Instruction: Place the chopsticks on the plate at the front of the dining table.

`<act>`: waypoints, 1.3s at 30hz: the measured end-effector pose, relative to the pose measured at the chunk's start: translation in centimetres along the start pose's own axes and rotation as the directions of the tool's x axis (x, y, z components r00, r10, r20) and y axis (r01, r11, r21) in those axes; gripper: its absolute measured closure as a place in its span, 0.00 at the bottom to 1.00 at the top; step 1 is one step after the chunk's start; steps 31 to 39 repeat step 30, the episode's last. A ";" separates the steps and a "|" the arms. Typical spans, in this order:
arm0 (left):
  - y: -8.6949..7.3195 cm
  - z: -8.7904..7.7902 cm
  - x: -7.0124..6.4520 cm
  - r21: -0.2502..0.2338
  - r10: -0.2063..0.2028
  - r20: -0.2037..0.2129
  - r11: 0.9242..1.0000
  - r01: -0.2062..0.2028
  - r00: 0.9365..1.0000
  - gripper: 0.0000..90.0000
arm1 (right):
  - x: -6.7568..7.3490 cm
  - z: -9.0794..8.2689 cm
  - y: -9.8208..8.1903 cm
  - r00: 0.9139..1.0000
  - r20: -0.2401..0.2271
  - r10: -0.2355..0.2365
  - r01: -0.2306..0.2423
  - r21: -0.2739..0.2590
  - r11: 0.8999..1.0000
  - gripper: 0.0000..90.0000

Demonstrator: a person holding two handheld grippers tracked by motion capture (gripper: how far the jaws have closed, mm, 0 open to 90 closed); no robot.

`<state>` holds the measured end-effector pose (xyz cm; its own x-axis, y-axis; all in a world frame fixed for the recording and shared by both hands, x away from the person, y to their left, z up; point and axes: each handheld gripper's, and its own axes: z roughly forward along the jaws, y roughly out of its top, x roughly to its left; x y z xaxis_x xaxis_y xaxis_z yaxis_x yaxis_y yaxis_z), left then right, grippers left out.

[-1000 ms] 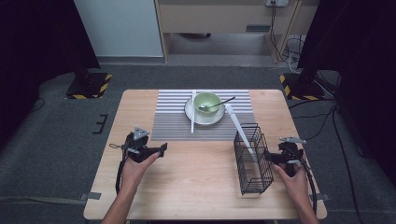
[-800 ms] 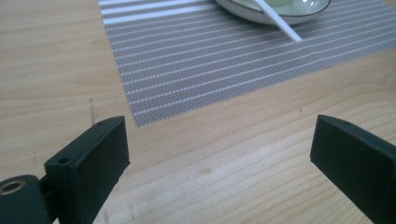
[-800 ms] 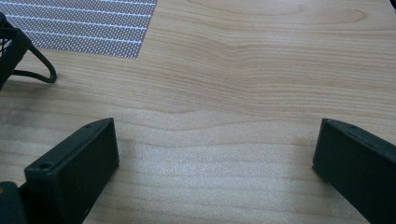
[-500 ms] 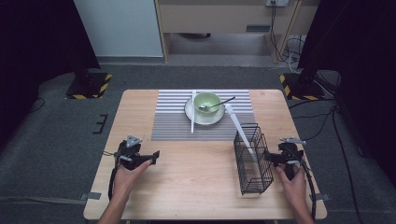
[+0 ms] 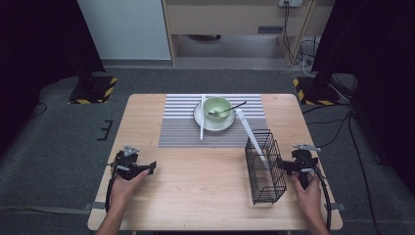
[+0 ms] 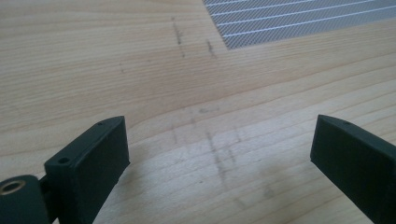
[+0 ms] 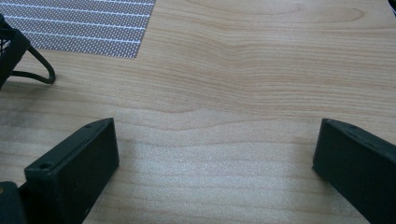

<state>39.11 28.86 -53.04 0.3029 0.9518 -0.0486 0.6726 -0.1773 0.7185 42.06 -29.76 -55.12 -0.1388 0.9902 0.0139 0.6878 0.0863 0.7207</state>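
Left gripper (image 5: 149, 168) moved toward wooden table's (image 5: 205, 196) left edge

The table (image 5: 195, 196) is pale wood with a matt finish, its grain running in long wavy lines and marked with a few faint dark scuffs. A woven placemat (image 5: 181, 132) with grey and white stripes shows a fine mesh-like texture. The basket (image 5: 264, 166) is thin black wire, matt. A pale green bowl (image 5: 217, 106) and the white plate (image 5: 201, 120) under it look smooth and glazed. The left gripper (image 6: 219, 154) and right gripper (image 7: 215, 158) have jaws of black matt plastic, slightly grainy. The floor (image 5: 58, 142) is rough grey carpet.
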 end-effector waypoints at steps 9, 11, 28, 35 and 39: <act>-0.6 0.5 0.5 0.005 0.012 -0.029 1.000 -0.012 1.000 0.04 | 0.0 0.0 0.0 1.000 0.000 0.000 0.000 0.000 1.000 0.00; -0.7 0.5 0.5 0.000 0.018 -0.032 1.000 -0.018 0.999 0.03 | 0.0 0.0 0.0 1.000 0.000 0.003 -0.003 0.001 1.000 0.00; -0.8 0.7 0.1 0.018 0.034 -0.070 0.999 -0.033 0.997 0.00 | 0.1 0.0 0.0 1.000 0.007 0.009 -0.009 0.001 1.000 0.00; -0.8 0.7 0.1 0.018 0.028 -0.077 0.999 -0.027 0.997 0.00 | 0.2 -0.1 -0.1 1.000 0.016 0.017 -0.017 0.000 1.000 0.00; -0.8 0.7 0.1 0.018 0.028 -0.077 0.999 -0.027 0.997 0.00 | 0.2 -0.1 -0.1 1.000 0.016 0.017 -0.017 0.000 1.000 0.00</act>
